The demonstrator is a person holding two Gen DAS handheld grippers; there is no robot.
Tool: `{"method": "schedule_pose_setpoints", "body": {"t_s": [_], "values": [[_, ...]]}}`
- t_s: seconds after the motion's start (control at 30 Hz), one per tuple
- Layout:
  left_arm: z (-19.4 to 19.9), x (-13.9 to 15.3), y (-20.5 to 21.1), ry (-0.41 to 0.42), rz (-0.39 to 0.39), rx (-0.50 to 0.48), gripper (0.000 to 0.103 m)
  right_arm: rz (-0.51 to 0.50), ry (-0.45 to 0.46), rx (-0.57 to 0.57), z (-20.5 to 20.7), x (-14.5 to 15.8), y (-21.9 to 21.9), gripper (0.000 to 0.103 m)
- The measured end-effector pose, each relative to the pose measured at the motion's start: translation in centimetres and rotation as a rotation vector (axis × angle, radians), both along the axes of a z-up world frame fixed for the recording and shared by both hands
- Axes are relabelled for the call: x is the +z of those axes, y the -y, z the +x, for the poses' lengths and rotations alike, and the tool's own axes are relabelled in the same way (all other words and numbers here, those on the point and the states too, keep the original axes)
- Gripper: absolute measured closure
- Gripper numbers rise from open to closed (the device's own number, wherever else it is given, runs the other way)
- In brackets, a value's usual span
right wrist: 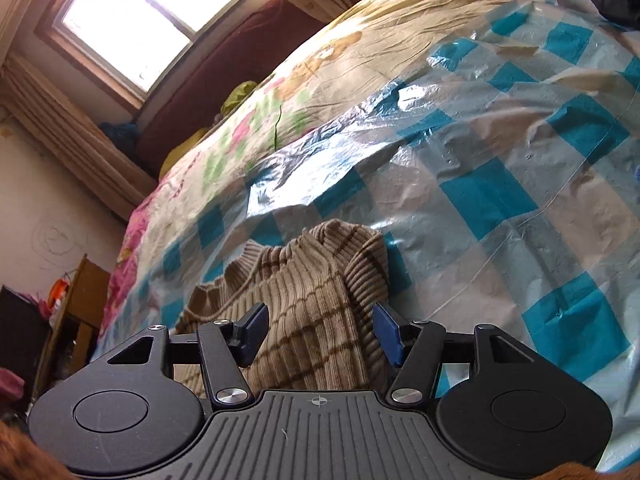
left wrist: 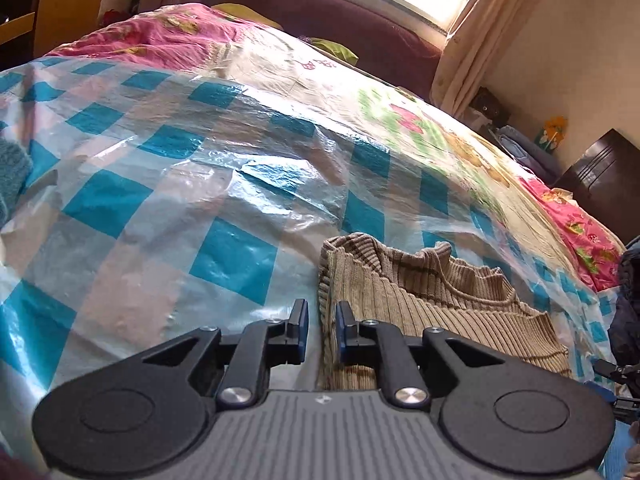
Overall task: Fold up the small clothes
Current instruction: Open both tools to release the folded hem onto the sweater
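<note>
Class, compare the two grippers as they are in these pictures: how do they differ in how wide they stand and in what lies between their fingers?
The left gripper stands with a narrow gap; the right gripper stands much wider. The left gripper sits over the side edge of the tan ribbed sweater, partly above the checked plastic sheet; the right gripper sits over the sweater's middle. Shared: both are open, neither pinching cloth, both angled down at the same sweater.

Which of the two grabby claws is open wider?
The right gripper. Its blue pads stand far apart over the brown striped sweater, while the left gripper shows only a narrow gap at the sweater's edge.
</note>
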State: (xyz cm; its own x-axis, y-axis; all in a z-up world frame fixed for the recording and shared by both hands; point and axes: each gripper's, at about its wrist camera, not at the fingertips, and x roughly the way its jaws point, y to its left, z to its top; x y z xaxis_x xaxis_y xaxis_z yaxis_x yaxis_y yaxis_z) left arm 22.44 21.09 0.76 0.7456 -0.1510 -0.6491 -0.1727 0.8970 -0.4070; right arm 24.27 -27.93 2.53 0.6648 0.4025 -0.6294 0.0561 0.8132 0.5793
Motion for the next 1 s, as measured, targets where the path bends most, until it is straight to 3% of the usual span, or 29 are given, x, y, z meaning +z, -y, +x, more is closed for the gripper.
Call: {"method": "schedule_pose_setpoints", "body": {"t_s": [0.1, 0.13, 0.23, 0.33, 0.57, 0.6, 0.77, 0.83, 1.0], "values": [[-1.9, -0.1, 1.4, -0.012, 0.024, -0.047, 0.08, -0.135, -0.021, 0.078, -0.8, -0.7, -2.3, 0.054], [-2.2, -0.2, 1.8, -0.017, 0.04, -0.061, 0.078, -0.166, -0.036, 0.083, -0.8, -1.0, -2.7, 0.067], [-2.0, -1.0, 3.1, -0.045, 0.099, -0.074, 0.078, -0.188, -0.077, 0.072, -0.2, -2.0, -2.7, 0.091], [-1.8, -2.0, 3.4, -0.067, 0.097, -0.072, 0.078, -0.172, -0.08, 0.04, -0.8, -1.6, -1.2, 0.096], [-1.6, -2.5, 2.5, -0.075, 0.055, -0.038, 0.073, -0.211, -0.084, 0.024, -1.2, -2.1, -0.9, 0.095], [-1.6, -2.2, 2.3, -0.071, 0.053, -0.036, 0.073, -0.196, -0.082, 0.025, -1.1, -1.9, -0.8, 0.087], [-1.8, -1.1, 2.1, -0.049, 0.047, -0.048, 0.073, -0.242, -0.005, 0.032, -0.5, 0.3, -1.2, 0.079], [-1.5, -0.9, 2.1, -0.037, 0.032, -0.047, 0.073, -0.276, 0.035, 0.042, 0.9, 0.9, -2.0, 0.07], [-1.2, 0.3, 2.4, 0.019, 0.039, -0.025, 0.073, -0.363, 0.038, 0.058, 5.1, -0.3, -4.2, 0.068]]}}
